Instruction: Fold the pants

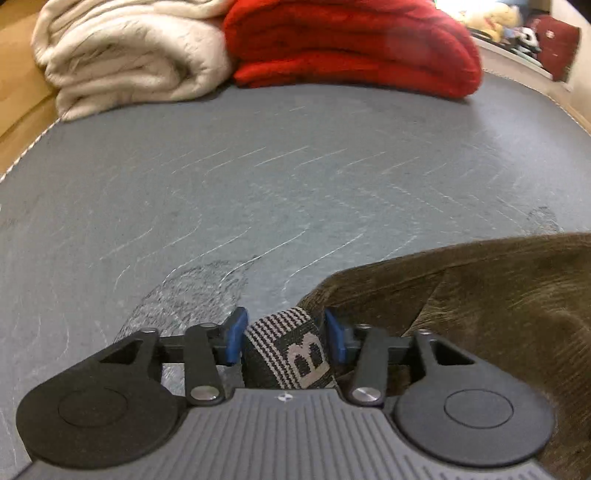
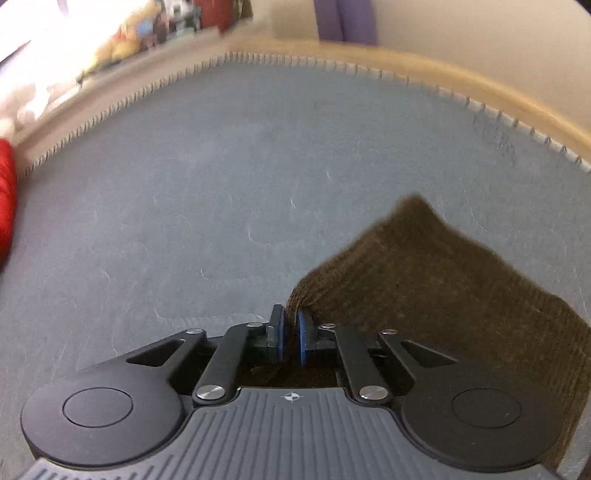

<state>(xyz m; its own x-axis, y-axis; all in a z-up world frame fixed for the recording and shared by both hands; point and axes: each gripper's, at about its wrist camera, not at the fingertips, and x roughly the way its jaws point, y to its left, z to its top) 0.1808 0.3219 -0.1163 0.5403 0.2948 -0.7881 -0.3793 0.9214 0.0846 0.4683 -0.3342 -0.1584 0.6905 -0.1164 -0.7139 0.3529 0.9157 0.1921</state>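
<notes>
The brown corduroy pants [image 1: 498, 306] lie on the grey mat [image 1: 277, 177] at the lower right of the left wrist view. Their striped elastic waistband [image 1: 284, 347], marked with a letter B, fills the gap between the blue pads [image 1: 236, 338] of my left gripper [image 1: 286, 336], which is shut on it. In the right wrist view a folded brown part of the pants [image 2: 424, 280] stretches away to the right. My right gripper [image 2: 290, 334] is shut on its near corner, with the pads nearly together and the cloth pinched between them.
A folded cream blanket [image 1: 125, 55] and a folded red blanket [image 1: 351, 44] lie at the mat's far end. The stitched mat edge [image 2: 332, 62] meets a wooden border [image 2: 480, 81]. Cluttered shelves [image 2: 140, 22] stand beyond.
</notes>
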